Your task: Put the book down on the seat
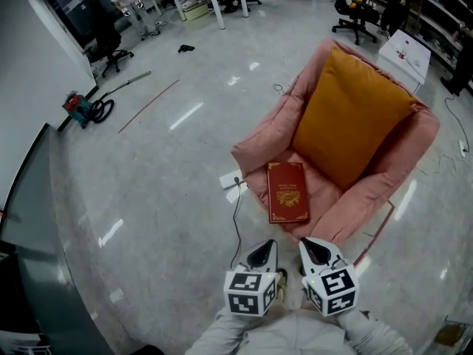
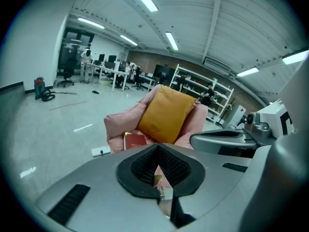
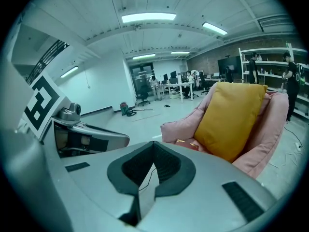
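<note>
On pink seat (image 1: 259, 150): red book (image 1: 288, 191) flat; left claw (image 1: 262, 254), right claw (image 1: 315, 251) closed, empty

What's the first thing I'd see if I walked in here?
A big pink armchair stands in the middle of the shiny grey floor, with a bright orange cushion leaning against its back. A red book with gold decoration lies flat on the seat, just in front of the cushion. Close to the person, the left gripper and right gripper are side by side, both shut and empty.
</note>
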The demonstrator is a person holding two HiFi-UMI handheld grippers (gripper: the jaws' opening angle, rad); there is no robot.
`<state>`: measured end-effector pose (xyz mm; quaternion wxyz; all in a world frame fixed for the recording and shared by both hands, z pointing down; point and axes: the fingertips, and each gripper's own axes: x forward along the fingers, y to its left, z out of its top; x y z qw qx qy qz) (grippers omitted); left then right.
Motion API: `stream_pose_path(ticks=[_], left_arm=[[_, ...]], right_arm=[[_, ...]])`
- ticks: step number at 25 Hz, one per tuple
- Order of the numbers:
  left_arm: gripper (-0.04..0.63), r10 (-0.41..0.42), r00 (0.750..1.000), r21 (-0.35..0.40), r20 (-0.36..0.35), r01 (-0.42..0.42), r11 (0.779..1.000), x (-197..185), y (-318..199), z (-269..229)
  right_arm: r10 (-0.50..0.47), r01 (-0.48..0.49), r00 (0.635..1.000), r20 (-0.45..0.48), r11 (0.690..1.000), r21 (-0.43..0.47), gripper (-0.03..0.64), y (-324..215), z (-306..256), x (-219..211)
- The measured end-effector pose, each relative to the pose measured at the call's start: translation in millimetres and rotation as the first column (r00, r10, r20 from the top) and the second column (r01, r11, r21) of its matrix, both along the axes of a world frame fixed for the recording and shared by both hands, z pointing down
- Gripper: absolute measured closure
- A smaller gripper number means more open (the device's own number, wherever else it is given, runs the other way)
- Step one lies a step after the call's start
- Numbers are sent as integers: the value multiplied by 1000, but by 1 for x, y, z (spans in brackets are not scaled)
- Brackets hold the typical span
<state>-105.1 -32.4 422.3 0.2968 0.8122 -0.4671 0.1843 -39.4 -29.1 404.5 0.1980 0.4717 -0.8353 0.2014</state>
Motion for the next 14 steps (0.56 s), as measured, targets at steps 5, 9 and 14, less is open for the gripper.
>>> stream_pose_path(ticks=[5, 9, 14], left_arm=[[589, 8, 1000, 16, 1, -8, 1000, -3, 5, -6], [589, 10, 1000, 24, 0, -10, 1000, -5, 4, -6], [589, 19, 1000, 29, -1, -19, 999, -4, 2, -8]], right_arm=[[1, -1, 1000, -3, 1000, 24, 613, 6, -8, -4], [7, -6, 1000, -7, 1000, 30, 614, 8, -7, -6], [17, -16, 1000, -15, 1000, 27, 614, 8, -4, -5]])
